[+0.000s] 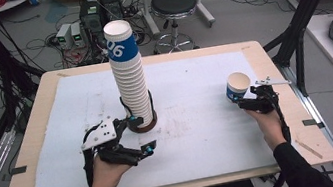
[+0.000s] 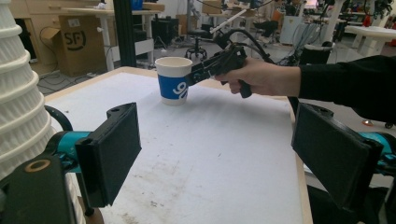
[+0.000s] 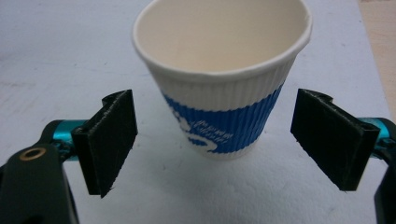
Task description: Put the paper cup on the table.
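right gripper (image 3: 212,140): jaws stand wide, one either side of the single cup; the right gripper view shows a clear gap between each pad and the cup wall, so nothing is held.
single cup (image 3: 223,74): paper, ribbed wall, blue printed band, empty, upright on the white mat (image 1: 201,133) at the table's right side, mouth up.
handling, cup: judged very light and thin-walled; a hard squeeze would likely crush or ovalise it, and the rolled rim is the stiffest part. Ribbing should give the pads some bite, so slip looks a minor risk.
where to hold: across the blue band at mid-height, pads flat on opposite sides, light pressure; too low and it may tip, too high and the taper may pop it out.
left gripper (image 1: 132,129): jaws partly open, empty as seen in its own view; sits just beside the base of the stack.
cup stack (image 1: 128,74): tall column of nested cups on a dark round base, mid-table, leaning slightly.
handling, stack: top-heavy by the look of it; a sideways knock could topple it, and nested cups may cling together.
table (image 1: 33,125): wooden edge shows around the mat.
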`<state>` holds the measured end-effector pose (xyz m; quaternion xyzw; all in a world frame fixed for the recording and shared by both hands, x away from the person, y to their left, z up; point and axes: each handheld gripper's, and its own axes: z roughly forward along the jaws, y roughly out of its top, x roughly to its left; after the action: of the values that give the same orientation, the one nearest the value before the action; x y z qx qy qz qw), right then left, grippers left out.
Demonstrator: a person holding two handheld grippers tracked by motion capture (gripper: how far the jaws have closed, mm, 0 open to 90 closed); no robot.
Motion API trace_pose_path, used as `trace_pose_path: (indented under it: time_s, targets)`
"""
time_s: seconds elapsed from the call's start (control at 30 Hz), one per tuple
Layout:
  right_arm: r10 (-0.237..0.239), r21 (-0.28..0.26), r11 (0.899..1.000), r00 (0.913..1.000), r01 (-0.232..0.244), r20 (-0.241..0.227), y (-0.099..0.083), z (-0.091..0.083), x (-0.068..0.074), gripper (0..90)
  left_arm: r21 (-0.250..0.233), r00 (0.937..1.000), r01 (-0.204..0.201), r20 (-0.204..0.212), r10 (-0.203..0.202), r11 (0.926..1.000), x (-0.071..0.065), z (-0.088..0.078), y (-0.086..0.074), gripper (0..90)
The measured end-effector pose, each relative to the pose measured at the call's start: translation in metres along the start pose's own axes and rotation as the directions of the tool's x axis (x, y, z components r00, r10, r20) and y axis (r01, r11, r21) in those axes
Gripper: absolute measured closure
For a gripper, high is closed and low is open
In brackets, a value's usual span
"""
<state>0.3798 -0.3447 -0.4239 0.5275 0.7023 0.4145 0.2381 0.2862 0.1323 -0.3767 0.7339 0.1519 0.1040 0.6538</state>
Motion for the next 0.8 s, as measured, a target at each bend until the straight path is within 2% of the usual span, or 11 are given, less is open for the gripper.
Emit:
trace_pose_path:
  time_s: [0.1,0.37,0.47,0.53,0.6,0.7,0.77,0.8]
  targets:
    - [0.001,-0.002,1.0,0.9994,-0.001,-0.036,-0.002,-0.009,0.004,15.0,-0.001,1.0,0.003,-0.002,-0.003,1.0,0.0,0.001,0.0,15.6]
    - [-0.011,-0.054,0.999,0.9936,0.005,-0.112,-0.005,-0.033,0.016,15.1,-0.001,1.0,0.004,-0.005,-0.004,1.0,0.002,0.001,0.0,15.6]
    - [-0.014,-0.085,0.996,0.9898,0.002,-0.142,-0.006,-0.042,0.018,15.1,0.0,1.0,0.003,-0.006,-0.003,1.0,0.002,0.002,0.0,15.6]
    - [0.0,-0.105,0.994,0.9838,-0.019,-0.179,-0.005,-0.049,0.021,15.1,0.003,0.9999,0.003,-0.01,-0.003,1.0,0.002,0.002,0.0,15.6]
    - [-0.003,-0.123,0.992,0.9741,-0.026,-0.226,-0.004,-0.054,0.024,15.2,0.004,0.9999,0.005,-0.009,-0.005,1.0,0.003,0.002,0.0,15.6]
    - [-0.052,-0.159,0.987,0.9567,0.006,-0.286,-0.001,-0.059,0.03,15.5,0.005,0.9999,0.006,-0.013,-0.006,1.0,0.003,0.002,0.0,15.6]
    - [-0.092,-0.187,0.982,0.9337,0.027,-0.346,0.002,-0.061,0.034,15.5,0.012,0.9999,0.002,-0.012,-0.002,0.9999,0.004,0.003,0.0,15.6]
    - [-0.115,-0.196,0.98,0.9191,0.042,-0.377,0.003,-0.062,0.036,15.4,0.017,0.9999,0.005,-0.011,-0.005,0.9999,0.003,0.004,0.0,15.6]
